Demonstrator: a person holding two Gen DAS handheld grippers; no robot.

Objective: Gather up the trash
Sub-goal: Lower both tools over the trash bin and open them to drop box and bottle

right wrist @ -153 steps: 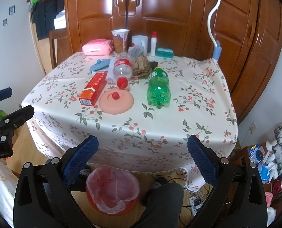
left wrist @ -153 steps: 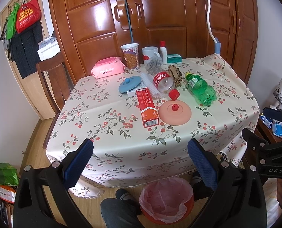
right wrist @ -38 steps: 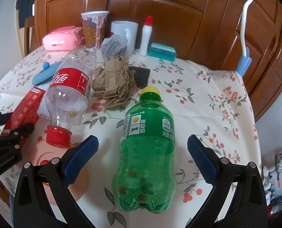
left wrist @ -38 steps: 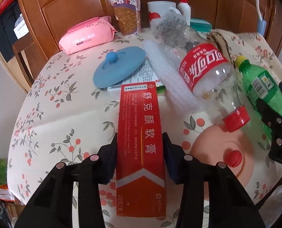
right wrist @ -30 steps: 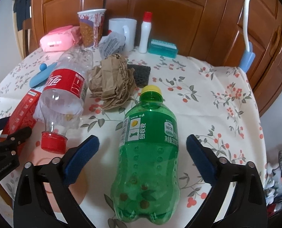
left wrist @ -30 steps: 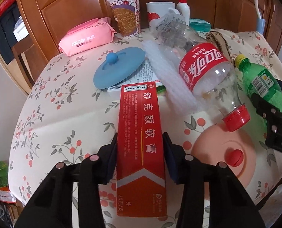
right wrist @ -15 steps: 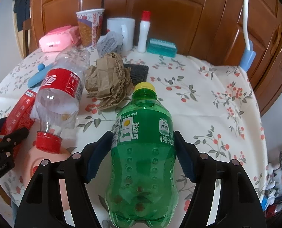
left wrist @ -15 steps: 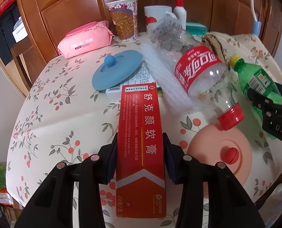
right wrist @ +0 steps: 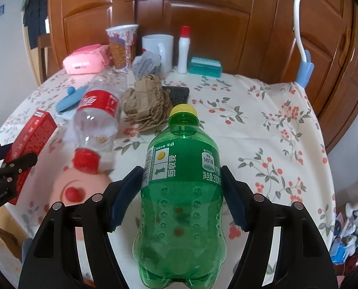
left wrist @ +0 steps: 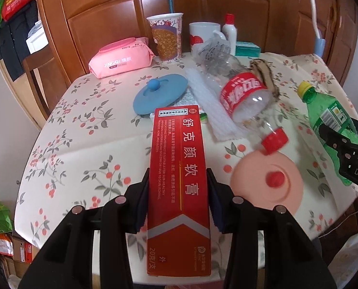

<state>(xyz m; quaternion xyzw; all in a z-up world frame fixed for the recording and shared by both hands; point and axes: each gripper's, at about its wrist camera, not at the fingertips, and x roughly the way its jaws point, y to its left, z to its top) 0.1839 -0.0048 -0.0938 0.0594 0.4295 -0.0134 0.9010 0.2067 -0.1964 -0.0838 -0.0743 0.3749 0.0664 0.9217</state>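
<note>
My left gripper [left wrist: 179,200] is shut on a long red box [left wrist: 179,168] and holds it above the flowered table [left wrist: 82,130]. My right gripper [right wrist: 182,192] is shut on a green plastic bottle [right wrist: 182,192] with a yellow cap, lifted off the cloth. The green bottle also shows at the right in the left wrist view [left wrist: 328,118]. An empty clear cola bottle [left wrist: 246,96] with a red cap lies between them. Crumpled brown paper [right wrist: 146,103] lies behind it.
A pink round lid [left wrist: 266,183] and a blue round lid [left wrist: 159,94] lie on the cloth. A pink wipes pack [left wrist: 121,57], a paper cup [left wrist: 166,36], a white mug [left wrist: 203,36], a small white bottle [right wrist: 183,50] and a teal box [right wrist: 205,65] stand along the far edge by wooden doors.
My right gripper closed on the green bottle and raised it. My left gripper lifted the red box a little higher. The cola bottle shifted slightly.
</note>
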